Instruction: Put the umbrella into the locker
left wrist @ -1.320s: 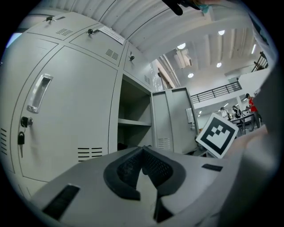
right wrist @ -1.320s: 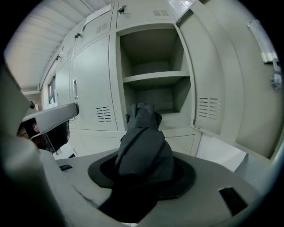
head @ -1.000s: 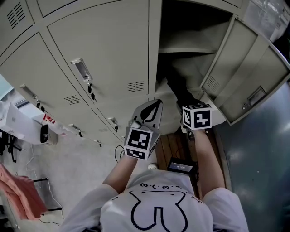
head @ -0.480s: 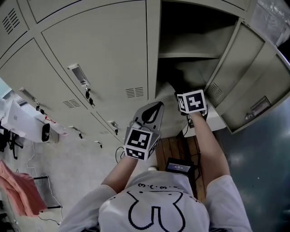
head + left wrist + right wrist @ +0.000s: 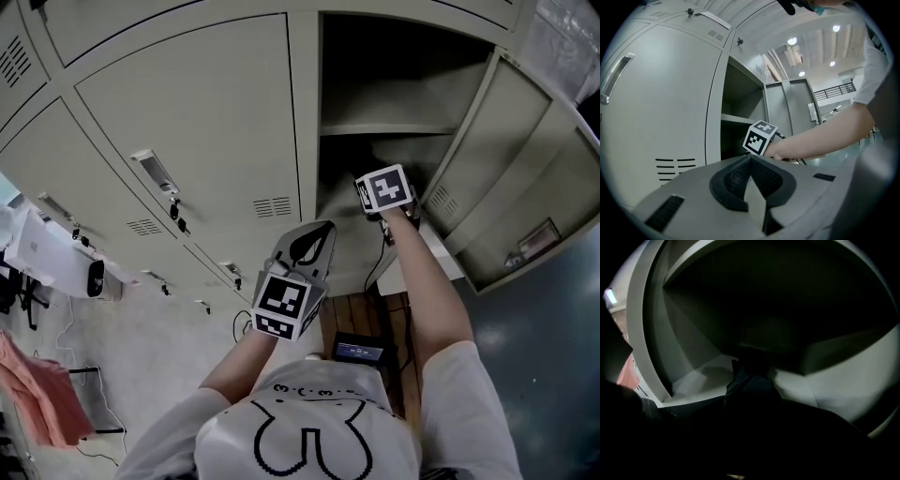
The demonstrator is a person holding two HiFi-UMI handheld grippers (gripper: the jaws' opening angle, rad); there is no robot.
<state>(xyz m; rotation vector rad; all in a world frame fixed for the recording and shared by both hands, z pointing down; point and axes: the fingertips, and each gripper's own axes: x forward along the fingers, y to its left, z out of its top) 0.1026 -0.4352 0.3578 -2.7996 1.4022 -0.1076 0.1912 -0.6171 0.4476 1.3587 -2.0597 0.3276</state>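
The open locker [image 5: 309, 112] has a dark compartment under a shelf [image 5: 389, 129]. My right gripper [image 5: 382, 190] reaches into that compartment, and only its marker cube [image 5: 760, 137] shows from outside. A dark folded umbrella [image 5: 750, 380] sticks out from between its jaws, over the locker's pale floor [image 5: 825, 385]. Those jaws are opening, and the shadow hides how the pads sit on the umbrella. My left gripper [image 5: 314, 236] is shut and empty, level in front of the closed door beside the opening, its pads [image 5: 740, 176] meeting.
The locker's door [image 5: 530, 178] stands swung open at the right. Closed locker doors with handles and keys [image 5: 155, 173] fill the left. A black box [image 5: 358, 352] lies on the wooden floor by the person's feet. Pink cloth [image 5: 37, 403] hangs at the lower left.
The right gripper has moved from the locker's lower front edge up and deeper into the opening, carrying the umbrella. The left gripper has stayed nearly where it was.
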